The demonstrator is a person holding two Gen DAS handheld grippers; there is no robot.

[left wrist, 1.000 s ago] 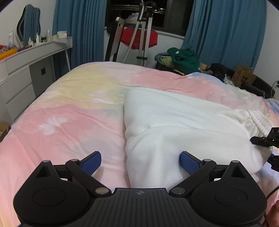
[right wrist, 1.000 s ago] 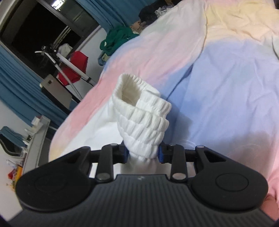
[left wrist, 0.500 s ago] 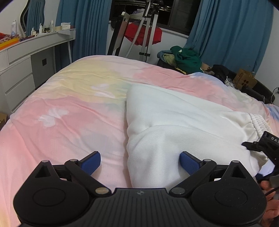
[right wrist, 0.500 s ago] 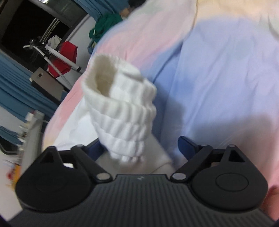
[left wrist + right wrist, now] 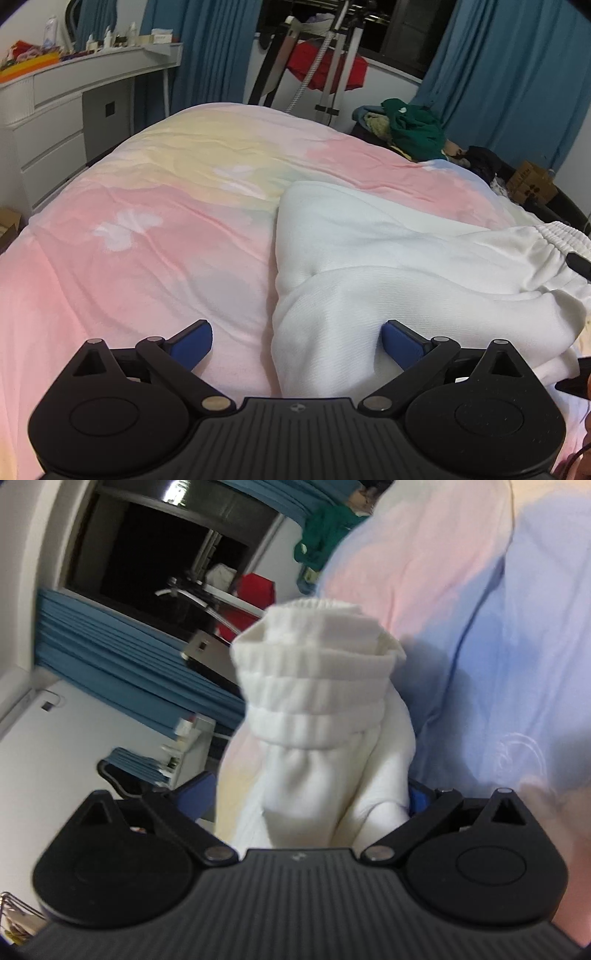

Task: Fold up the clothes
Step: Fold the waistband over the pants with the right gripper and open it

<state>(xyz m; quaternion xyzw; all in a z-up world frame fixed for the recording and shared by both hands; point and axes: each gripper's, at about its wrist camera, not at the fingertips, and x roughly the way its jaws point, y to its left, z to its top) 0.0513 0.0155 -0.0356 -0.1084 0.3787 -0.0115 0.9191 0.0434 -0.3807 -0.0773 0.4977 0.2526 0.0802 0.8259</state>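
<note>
A white garment (image 5: 388, 273) with a ribbed elastic waistband (image 5: 565, 236) lies folded on the pastel bed cover (image 5: 155, 229). My left gripper (image 5: 297, 341) is open, low over the bed, its right finger resting on the garment's near fold and its left finger over bare cover. My right gripper (image 5: 306, 797) is open, with the bunched ribbed waistband (image 5: 314, 686) standing up between its spread fingers. Whether the cloth touches the pads cannot be told. The right gripper's tip shows at the right edge of the left wrist view (image 5: 578, 262).
A white dresser (image 5: 66, 122) stands left of the bed. Beyond the bed are blue curtains (image 5: 509, 74), a metal stand with a red cloth (image 5: 325, 70), a heap of green clothes (image 5: 413, 129) and a cardboard box (image 5: 532, 181).
My right gripper opened from its grip on the waistband and rolled, so the room looks tilted. The left gripper stayed open and shifted slightly over the garment's fold.
</note>
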